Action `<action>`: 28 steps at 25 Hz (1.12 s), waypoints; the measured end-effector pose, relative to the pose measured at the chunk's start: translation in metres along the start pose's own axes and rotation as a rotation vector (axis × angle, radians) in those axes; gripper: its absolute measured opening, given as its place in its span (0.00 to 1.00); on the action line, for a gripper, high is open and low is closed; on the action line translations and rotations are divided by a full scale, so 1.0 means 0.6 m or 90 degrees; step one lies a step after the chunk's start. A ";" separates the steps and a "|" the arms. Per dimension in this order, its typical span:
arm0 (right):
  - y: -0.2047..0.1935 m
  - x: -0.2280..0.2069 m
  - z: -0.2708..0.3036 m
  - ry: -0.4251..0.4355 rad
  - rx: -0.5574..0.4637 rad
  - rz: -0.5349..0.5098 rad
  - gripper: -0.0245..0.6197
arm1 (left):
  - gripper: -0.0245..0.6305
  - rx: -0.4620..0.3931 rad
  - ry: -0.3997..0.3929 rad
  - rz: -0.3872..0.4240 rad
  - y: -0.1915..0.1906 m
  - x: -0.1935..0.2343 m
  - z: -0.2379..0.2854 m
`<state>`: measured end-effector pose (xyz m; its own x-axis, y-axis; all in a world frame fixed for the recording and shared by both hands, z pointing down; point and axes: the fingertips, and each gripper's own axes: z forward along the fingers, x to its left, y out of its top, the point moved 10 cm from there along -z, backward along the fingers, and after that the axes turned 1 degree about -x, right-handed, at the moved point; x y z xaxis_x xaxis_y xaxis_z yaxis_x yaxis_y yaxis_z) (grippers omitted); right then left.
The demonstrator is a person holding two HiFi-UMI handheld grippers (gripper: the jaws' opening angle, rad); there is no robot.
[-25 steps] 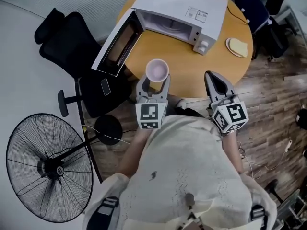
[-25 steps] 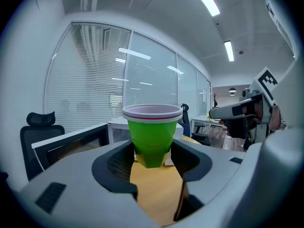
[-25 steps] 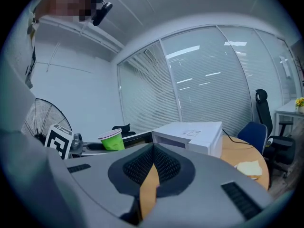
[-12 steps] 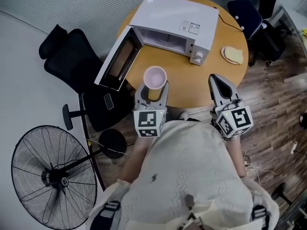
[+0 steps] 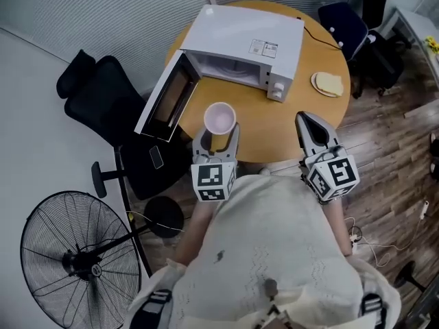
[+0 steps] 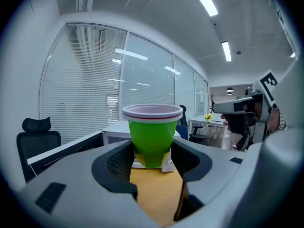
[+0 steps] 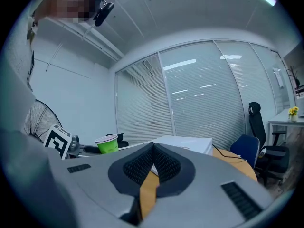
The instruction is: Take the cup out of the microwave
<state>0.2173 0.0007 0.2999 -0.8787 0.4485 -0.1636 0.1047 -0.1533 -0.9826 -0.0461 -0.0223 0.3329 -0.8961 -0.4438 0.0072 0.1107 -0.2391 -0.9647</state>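
A green cup point(image 6: 152, 134) with a white rim and pale inside point(image 5: 219, 118) stands upright between the jaws of my left gripper point(image 5: 215, 137), which is shut on its lower part and holds it above the near edge of the round wooden table point(image 5: 274, 129). The white microwave point(image 5: 243, 43) sits at the table's far side with its door point(image 5: 164, 96) swung open to the left. My right gripper point(image 5: 313, 130) hovers over the table's near right edge, its pads point(image 7: 164, 167) pressed together with nothing between them. The cup also shows small at the left of the right gripper view point(image 7: 107, 144).
A small plate with bread point(image 5: 328, 83) lies on the table's right side. A black office chair point(image 5: 113, 108) stands left of the table, a floor fan point(image 5: 75, 262) at lower left, and a dark blue chair point(image 5: 343, 19) behind the table.
Both grippers have lifted slightly, the left one still carrying the cup. The head view has shifted so the table and microwave sit lower in the picture.
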 end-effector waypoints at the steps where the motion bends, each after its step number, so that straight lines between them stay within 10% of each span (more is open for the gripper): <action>1: 0.002 0.000 -0.001 -0.001 0.000 -0.001 0.05 | 0.44 0.001 -0.002 0.002 0.001 -0.001 0.001; 28: -0.013 -0.005 -0.001 0.001 0.021 -0.001 0.05 | 0.44 0.025 -0.003 0.006 -0.017 -0.005 0.009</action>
<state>0.2196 0.0011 0.3078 -0.8780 0.4502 -0.1626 0.0886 -0.1810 -0.9795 -0.0422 -0.0231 0.3441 -0.8931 -0.4498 0.0000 0.1353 -0.2686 -0.9537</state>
